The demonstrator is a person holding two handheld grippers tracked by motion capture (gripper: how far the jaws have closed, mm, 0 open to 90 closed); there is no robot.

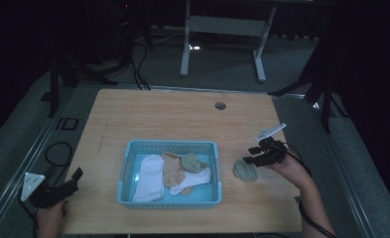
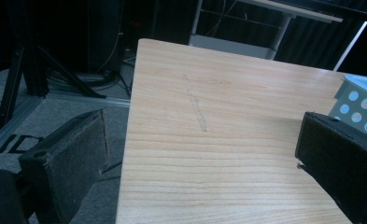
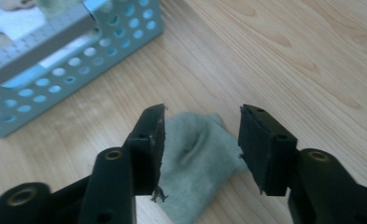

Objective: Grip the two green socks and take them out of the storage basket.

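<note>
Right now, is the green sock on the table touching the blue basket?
Apart. The high view shows bare wood between the green sock and the blue basket.

The worktop (image 1: 182,114) is pale wood with fine straight grain, and the basket (image 1: 168,199) is light blue, its walls dotted with round holes. In it lie white (image 1: 150,177), tan (image 1: 173,168) and sage-green (image 1: 192,161) socks; another sage-green sock (image 1: 244,169) lies outside, by the black right gripper (image 1: 248,154).

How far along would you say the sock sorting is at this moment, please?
Looks done: white, tan and green socks lie in the blue basket. In hand: the right gripper stands open over a green sock on the table beside the basket. Left: where that sock goes. The left gripper waits open at the table's edge.
</note>
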